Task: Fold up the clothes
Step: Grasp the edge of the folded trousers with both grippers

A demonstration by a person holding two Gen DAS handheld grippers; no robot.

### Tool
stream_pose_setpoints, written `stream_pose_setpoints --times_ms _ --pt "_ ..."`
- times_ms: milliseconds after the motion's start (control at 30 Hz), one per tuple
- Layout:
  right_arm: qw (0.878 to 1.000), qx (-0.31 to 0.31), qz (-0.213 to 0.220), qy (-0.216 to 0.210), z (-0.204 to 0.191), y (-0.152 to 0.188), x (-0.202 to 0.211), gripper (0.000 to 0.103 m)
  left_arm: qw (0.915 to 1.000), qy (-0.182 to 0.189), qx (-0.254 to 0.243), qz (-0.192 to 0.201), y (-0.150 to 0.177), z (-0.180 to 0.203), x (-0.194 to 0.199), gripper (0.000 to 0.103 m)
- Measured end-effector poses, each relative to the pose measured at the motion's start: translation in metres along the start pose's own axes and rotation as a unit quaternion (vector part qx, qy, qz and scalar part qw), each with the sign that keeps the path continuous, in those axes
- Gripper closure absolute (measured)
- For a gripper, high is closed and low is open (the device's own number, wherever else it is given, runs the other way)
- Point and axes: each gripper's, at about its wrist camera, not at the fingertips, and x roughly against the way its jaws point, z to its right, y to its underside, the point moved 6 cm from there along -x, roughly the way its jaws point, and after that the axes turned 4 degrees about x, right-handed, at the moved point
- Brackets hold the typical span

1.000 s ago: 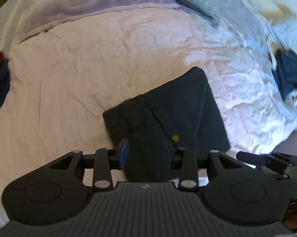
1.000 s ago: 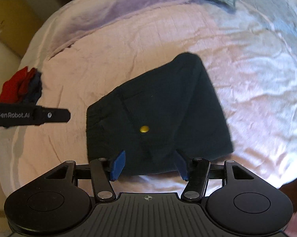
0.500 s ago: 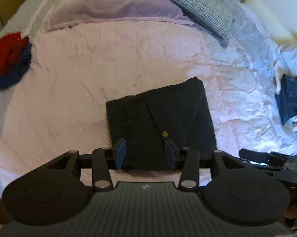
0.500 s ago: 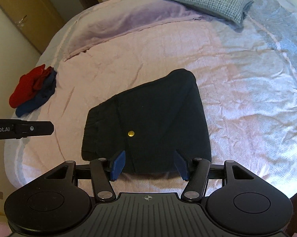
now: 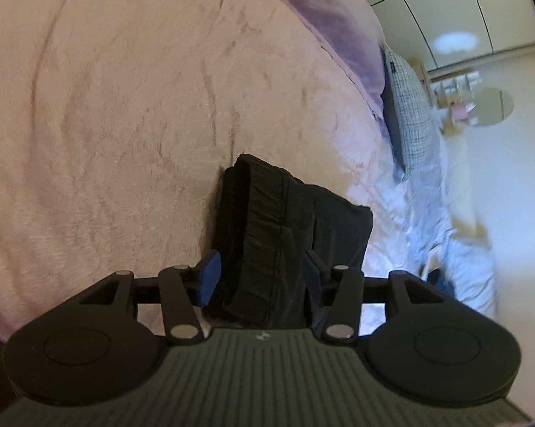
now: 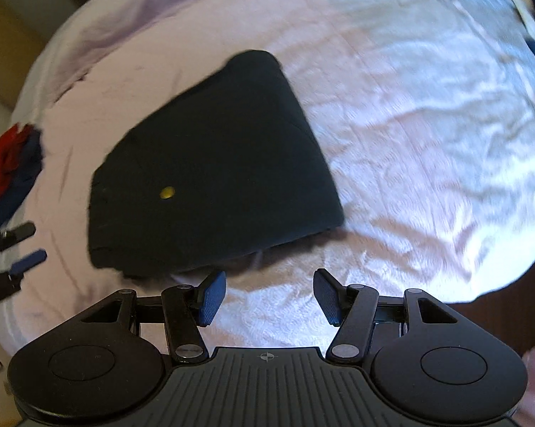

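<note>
left wrist: low, rolled, close | right wrist: steeply downward | shared: folded dark garment (image 5: 289, 235) (image 6: 210, 163)

Black folded garment (image 6: 214, 163), pale pink bedspread (image 6: 409, 142), grey checked pillow (image 5: 409, 106).

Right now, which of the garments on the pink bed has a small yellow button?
The folded dark garment nearest the right gripper; the red and blue clothes pile at the bed's left edge shows none.

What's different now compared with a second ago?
The left hand-held gripper rolled and dropped to the folded dark shorts' waistband edge, its jaws opening around it. The right hand-held gripper drew nearer, open and empty. The shorts, pink bedspread and red clothes stayed put.
</note>
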Motion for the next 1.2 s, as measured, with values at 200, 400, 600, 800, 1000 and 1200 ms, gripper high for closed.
stream_pose_setpoints --times_ms 200,400,600,800,1000,1200 --pt "0.996 -0.080 0.030 -0.010 0.003 -0.014 -0.022 0.045 0.9949 0.047 -0.084 -0.030 -0.003 0.002 -0.035 0.053" --pt "0.993 -0.094 0.071 0.005 0.007 -0.019 -0.047 0.045 0.9926 0.075 -0.074 -0.059 -0.006 -0.009 -0.072 0.048" --pt "0.991 -0.073 0.111 -0.014 0.016 -0.048 -0.058 0.045 0.9939 0.088 0.000 -0.067 -0.011 -0.037 -0.104 0.043" --pt "0.990 -0.066 0.114 -0.040 0.039 -0.077 -0.077 0.045 0.9915 0.111 0.036 -0.057 -0.007 -0.045 -0.122 0.032" --pt "0.988 -0.084 0.109 -0.070 0.068 -0.093 -0.083 0.045 0.9927 0.105 0.030 -0.051 -0.008 -0.038 -0.135 0.028" --pt "0.987 -0.066 0.095 -0.111 0.084 -0.102 -0.091 0.044 0.9930 0.101 0.022 -0.057 -0.008 -0.037 -0.142 0.026"
